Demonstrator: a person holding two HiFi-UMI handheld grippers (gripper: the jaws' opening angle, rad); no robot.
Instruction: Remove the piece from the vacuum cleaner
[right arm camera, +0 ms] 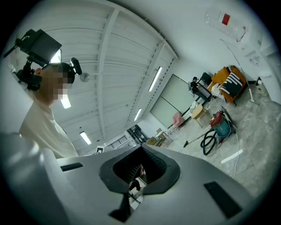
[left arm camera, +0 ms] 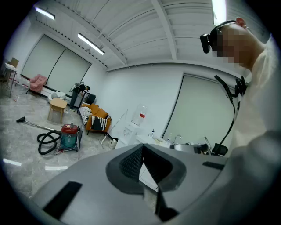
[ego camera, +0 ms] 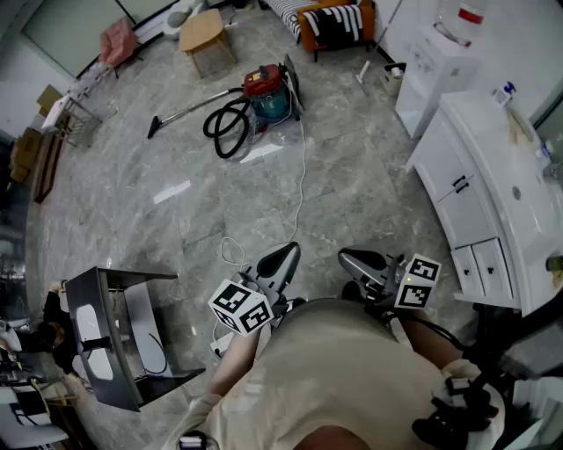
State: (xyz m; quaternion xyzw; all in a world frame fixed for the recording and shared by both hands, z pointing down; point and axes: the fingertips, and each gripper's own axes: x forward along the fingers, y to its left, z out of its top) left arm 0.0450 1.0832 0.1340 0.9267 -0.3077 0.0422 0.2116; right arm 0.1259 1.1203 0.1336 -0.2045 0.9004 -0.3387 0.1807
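Your L gripper point(ego camera: 283, 257) sits low centre in the head view, just above your torso. R gripper point(ego camera: 359, 260) is beside it to the right, near but not touching. Both are smooth grey plastic shells tapering to a wedge, w/ dark ribbed pads inside. In the left gripper view the L jaws are pressed together, tips meeting in a point, nothing between them. The right gripper view shows the same: R jaws closed tip to tip, empty. At the rear are the L marker cube point(ego camera: 240, 308) & R marker cube point(ego camera: 418, 281), white w/ black square patterns.

The vacuum cleaner point(ego camera: 266, 95) stands upper centre of the head view, well apart from both grippers. It's a squat canister w/ a glossy red lid over a teal drum. A black hose point(ego camera: 215, 136) lies coiled on the floor just left of the drum. A straight metal wand point(ego camera: 195, 107) runs left & slightly down-frame to a dark floor nozzle point(ego camera: 154, 129). A thin white cord point(ego camera: 303, 171) trails from the canister down the frame, w/ loose loops near the L gripper.

The floor point(ego camera: 369, 176) is polished grey marble-look tile w/ pale glare streaks. At the right edge is a white cabinet point(ego camera: 457, 185) w/ a rounded top & dark handles. At the top of the frame are a wooden stool point(ego camera: 204, 31) w/ rounded corners & an orange armchair point(ego camera: 332, 22) w/ a black-and-white striped cushion.
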